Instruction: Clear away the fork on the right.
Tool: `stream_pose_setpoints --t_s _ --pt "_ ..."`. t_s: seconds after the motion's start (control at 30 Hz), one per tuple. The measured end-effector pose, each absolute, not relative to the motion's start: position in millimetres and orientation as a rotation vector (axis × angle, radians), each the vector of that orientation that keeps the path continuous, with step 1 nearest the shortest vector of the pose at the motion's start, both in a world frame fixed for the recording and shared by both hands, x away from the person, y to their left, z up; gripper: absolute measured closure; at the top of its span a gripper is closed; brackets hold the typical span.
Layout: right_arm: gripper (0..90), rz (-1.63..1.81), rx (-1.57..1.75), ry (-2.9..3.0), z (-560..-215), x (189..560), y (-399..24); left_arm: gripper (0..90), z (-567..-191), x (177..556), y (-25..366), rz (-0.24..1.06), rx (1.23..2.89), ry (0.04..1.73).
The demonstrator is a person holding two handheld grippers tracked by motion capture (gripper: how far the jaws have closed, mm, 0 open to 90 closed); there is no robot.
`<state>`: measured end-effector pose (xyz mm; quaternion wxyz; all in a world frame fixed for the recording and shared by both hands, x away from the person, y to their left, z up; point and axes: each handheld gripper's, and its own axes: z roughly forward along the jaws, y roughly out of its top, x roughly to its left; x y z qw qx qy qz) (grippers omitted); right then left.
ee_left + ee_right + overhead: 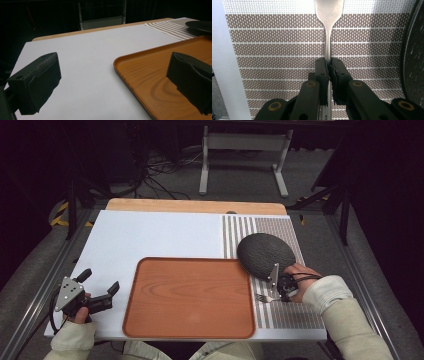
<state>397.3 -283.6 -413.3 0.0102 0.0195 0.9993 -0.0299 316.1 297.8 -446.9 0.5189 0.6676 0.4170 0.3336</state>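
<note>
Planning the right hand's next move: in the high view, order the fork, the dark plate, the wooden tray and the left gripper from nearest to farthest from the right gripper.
1. Fork: clamped in the right gripper, on the striped mat.
2. Dark plate: just beyond, on the mat.
3. Wooden tray: to its left, mid-table.
4. Left gripper: far left, jaws open, past the tray.

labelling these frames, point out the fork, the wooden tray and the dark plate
fork (327, 42): right gripper view, on its handle.
wooden tray (190, 295): high view, on its bare floor.
dark plate (262, 252): high view, on its middle.
</note>
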Motion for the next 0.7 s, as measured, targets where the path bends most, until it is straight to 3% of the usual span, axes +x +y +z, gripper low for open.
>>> stream_pose_setpoints --t_s 0.27,0.7 --pt "84.1 -0.083 0.054 3.126 -410.4 396.8 -283.3 0.0 -447.1 316.5 297.7 0.800 1.599 1.004" --pt "84.1 0.027 0.097 3.040 -377.6 393.2 -281.6 0.0 -446.9 316.3 297.8 0.799 1.602 1.006"
